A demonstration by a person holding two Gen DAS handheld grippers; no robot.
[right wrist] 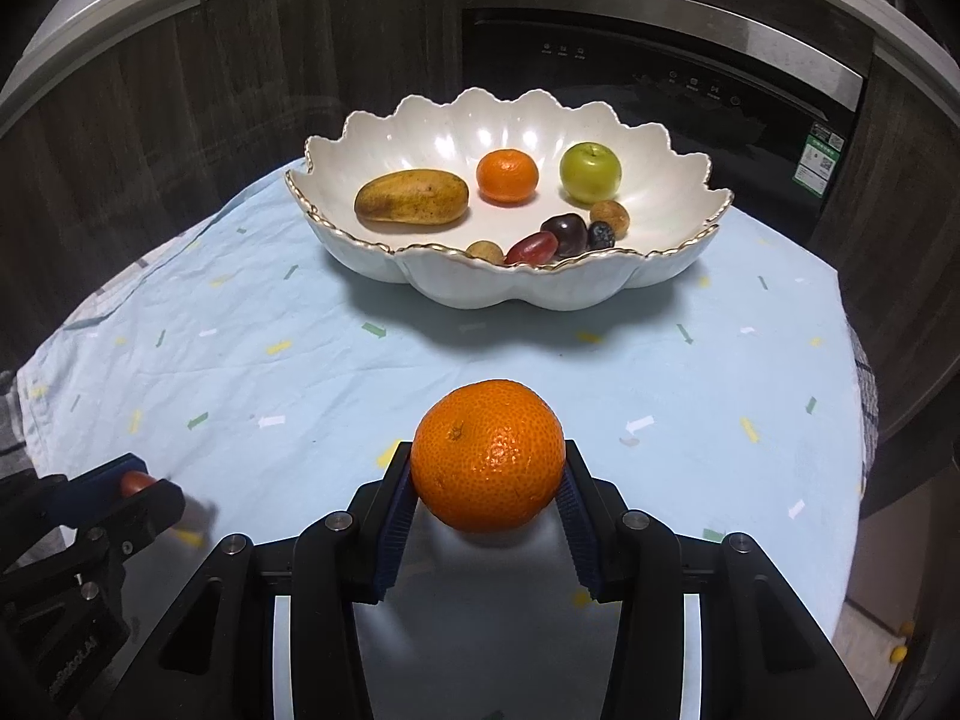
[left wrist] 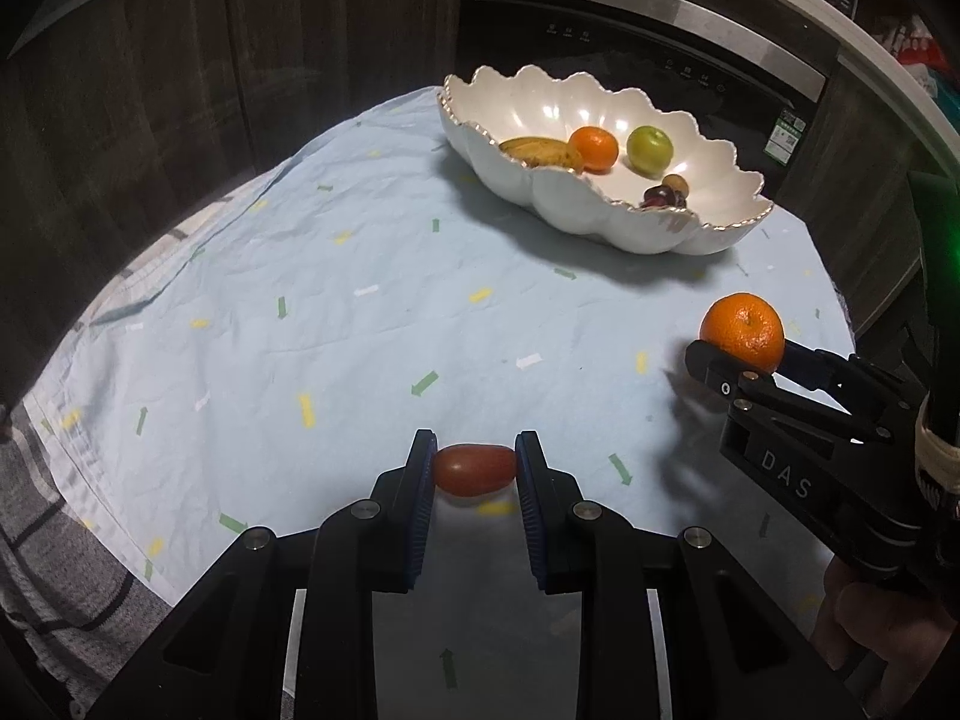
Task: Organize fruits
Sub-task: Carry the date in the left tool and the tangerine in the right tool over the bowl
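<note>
Lettering "DAS" on right gripper [left wrist: 741, 354], fingers clamping orange [right wrist: 487, 455]; left gripper [left wrist: 475, 468] fingers pinching red fruit [left wrist: 475, 469].

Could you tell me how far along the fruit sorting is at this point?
Done: the white scalloped ceramic bowl already holds a mango, a small orange, a green apple and several small fruits. In hand: the left gripper pinches a small red oval fruit; the right gripper grips a large orange mandarin. Left: placing both in the bowl.
</note>
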